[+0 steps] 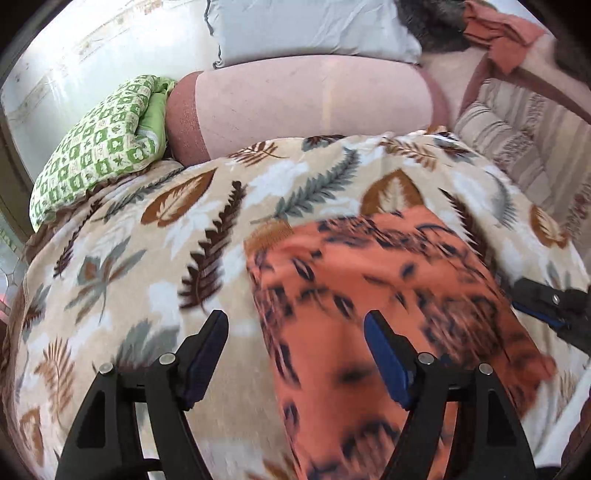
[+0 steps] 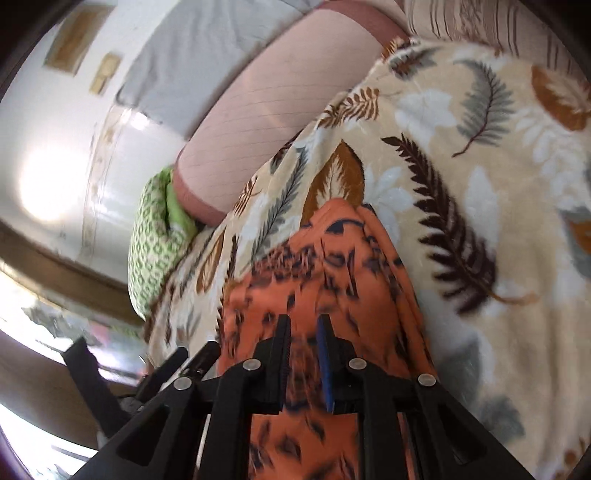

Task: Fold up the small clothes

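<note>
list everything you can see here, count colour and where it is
printed garment: one, orange with dark marks, lying on the blanket, near edge
leaf blanket: one, beige with brown, grey and white leaves, covering the bed
checked bundle: one, green and white, at the blanket's far left corner
pink pillow: one, pale pink with darker ends, beyond the blanket
grey pillow: one, light grey, behind the pink pillow
striped cushion: one, beige and brown, far right
rust cloth: one, top right corner
left tool: one, black, blue pads, open above the garment's left edge
right tool: one, black, nearly closed, garment between its fingers
</note>
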`<state>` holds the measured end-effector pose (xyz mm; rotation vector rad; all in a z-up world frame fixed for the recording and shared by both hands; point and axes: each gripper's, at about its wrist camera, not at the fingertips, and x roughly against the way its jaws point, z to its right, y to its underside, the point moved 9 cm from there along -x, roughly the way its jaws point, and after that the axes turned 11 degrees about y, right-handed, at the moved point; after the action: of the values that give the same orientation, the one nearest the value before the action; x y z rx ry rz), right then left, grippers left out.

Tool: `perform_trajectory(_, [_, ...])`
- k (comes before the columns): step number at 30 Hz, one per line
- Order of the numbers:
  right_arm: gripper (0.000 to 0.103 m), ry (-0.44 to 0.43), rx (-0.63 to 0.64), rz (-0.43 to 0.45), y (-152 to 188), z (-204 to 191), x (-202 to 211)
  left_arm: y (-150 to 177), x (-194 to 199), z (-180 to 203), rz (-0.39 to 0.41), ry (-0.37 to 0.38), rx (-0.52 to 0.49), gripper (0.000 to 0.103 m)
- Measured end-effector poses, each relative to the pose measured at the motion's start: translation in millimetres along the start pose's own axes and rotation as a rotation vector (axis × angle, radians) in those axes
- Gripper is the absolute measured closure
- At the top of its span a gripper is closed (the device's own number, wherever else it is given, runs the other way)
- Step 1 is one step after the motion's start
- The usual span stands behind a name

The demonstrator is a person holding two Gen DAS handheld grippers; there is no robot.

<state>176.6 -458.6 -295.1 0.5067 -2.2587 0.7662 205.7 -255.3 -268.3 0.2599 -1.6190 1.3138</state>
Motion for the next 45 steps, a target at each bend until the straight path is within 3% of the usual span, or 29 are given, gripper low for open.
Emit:
perform_trajectory(7, [0.086,0.090,0.093,0.083,44.8,7.2,46.0,55.8,13.5,27.8,-0.008,0.016,-0.044,0.026])
perform_trajectory(9, [0.086,0.138,0.094,0.045,59.1,19.9,39.7,70.9,4.1,29.2,-0.035,0.023,-0.044,0.026])
perform_trajectory(12, [0.086,0.246,0.097,-0.100,84.0,44.4,3.8,78.0,1.6,26.1,-0.013,0.055,-0.004,0.026])
perform_trajectory(26, [0.087,0.205,0.037,-0.074,80.9,46.6,11.6,77.0,0.1,23.0,0.005,0.095,-0.010,0.024])
perform_trajectory(32, [0.085,0.151,0.137,0.068,66.3,10.7,43.4,77.2,-1.1,22.7,0.007,0.103,-0.010,0.023])
perform_trajectory(37, [0.085,0.175,0.206,0.178,58.6,-6.3,53.9,76.2,-2.3,22.8,0.003,0.103,-0.007,0.023])
perform_trajectory(40, [0.085,0.199,0.169,0.090,63.8,3.0,30.3,76.3,-2.4,23.6,0.006,0.099,-0.012,0.023])
perform_trajectory(42, [0.086,0.227,0.117,-0.050,73.6,20.9,2.7,76.8,-3.6,24.9,0.003,0.097,-0.016,0.023])
perform_trajectory(45, [0.087,0.174,0.051,-0.080,71.7,30.7,0.0,76.6,-2.5,24.1,0.007,0.093,-0.014,0.022])
